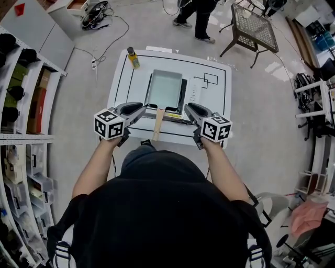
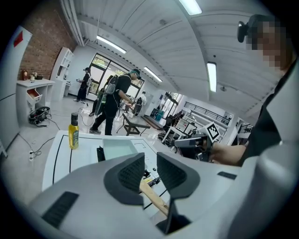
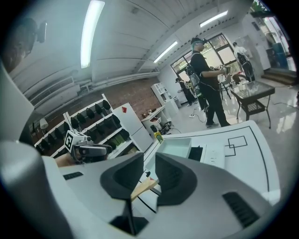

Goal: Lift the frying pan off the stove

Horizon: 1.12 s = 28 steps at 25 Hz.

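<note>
A rectangular pale green frying pan (image 1: 164, 87) sits on a black stove (image 1: 183, 95) on the white table (image 1: 220, 104). Its wooden handle (image 1: 158, 124) points toward me over the front edge. My left gripper (image 1: 143, 107) hovers just left of where the handle meets the pan, and my right gripper (image 1: 187, 107) just right of it. Both stand above the table. In the left gripper view the jaws (image 2: 150, 170) stand slightly apart with nothing between them; the handle (image 2: 156, 198) lies below and beyond. The right gripper (image 3: 149, 175) is likewise slightly open and empty, with the handle (image 3: 144, 187) beyond it.
A yellow oil bottle (image 1: 133, 57) stands at the table's far left corner. Black square outlines (image 1: 208, 79) mark the table at the right. Shelving (image 1: 21, 104) runs along the left. A metal mesh table (image 1: 255, 27) and a standing person (image 1: 198, 15) are beyond.
</note>
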Each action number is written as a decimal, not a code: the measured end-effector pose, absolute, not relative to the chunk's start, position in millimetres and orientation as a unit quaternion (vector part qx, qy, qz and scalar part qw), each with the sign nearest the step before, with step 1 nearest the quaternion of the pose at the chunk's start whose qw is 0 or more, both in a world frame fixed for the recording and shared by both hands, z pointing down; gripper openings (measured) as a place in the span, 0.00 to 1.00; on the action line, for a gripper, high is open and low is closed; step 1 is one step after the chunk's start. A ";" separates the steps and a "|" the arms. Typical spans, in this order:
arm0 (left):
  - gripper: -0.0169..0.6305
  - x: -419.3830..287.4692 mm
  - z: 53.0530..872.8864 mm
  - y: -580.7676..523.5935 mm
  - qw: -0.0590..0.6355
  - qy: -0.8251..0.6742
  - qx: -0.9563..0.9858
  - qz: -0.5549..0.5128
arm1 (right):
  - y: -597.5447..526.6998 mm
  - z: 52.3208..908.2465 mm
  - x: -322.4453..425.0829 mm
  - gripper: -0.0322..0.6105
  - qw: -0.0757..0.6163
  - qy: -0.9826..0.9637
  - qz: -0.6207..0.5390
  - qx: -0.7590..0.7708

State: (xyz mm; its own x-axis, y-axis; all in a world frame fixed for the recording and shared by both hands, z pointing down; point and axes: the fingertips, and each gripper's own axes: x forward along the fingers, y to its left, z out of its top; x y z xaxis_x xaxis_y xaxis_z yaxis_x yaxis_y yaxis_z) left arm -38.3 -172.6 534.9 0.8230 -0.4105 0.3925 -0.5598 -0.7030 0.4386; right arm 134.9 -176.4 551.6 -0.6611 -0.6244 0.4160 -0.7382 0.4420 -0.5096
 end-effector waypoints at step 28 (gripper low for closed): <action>0.32 -17.3 624.2 -155.2 0.408 -0.199 0.875 0.170 | -173.4 640.7 83.0 0.25 0.121 -0.817 0.448 0.341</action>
State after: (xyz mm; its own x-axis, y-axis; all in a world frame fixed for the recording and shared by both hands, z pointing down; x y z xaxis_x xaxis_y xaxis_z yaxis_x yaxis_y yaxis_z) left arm -17.3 -155.2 624.2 0.8632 -0.2093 0.4594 -0.4864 -0.5886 0.6457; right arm 83.0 -173.4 640.7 -0.7375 -0.4499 0.5036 -0.6666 0.3654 -0.6497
